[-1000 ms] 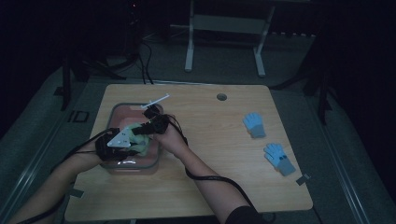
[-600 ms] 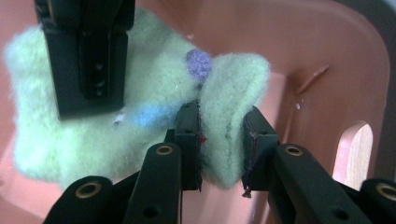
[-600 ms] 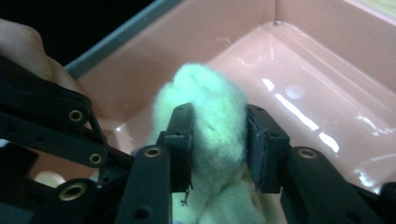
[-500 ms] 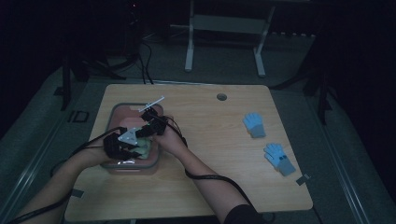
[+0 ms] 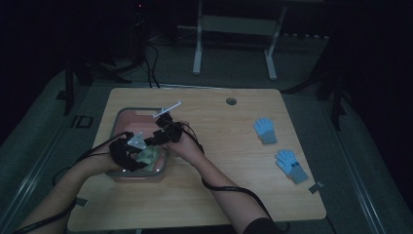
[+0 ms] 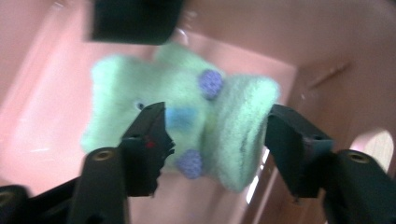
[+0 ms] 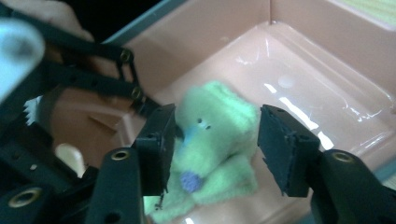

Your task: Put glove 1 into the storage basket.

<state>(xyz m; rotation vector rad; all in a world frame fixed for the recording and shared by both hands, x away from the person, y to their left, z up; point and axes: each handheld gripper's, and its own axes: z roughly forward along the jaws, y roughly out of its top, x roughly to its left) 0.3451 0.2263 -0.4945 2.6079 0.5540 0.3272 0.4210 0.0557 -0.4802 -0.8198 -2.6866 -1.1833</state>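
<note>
While both claws, left and right, stand wide around the toy in the tub, neither grips it. Closing together, they may collide or squeeze the soft toy out sideways.

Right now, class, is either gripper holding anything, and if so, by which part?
Nothing is clearly held. Both the left gripper and the right gripper are open, with jaws either side of the green plush toy in the pink tub.

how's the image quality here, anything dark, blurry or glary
High view: very dim, with the table barely lit. Left gripper view: bright, but the green plush toy is smeared by blur. Right gripper view: sharper jaws, soft toy, white glare streaks on the pink tub.
</note>
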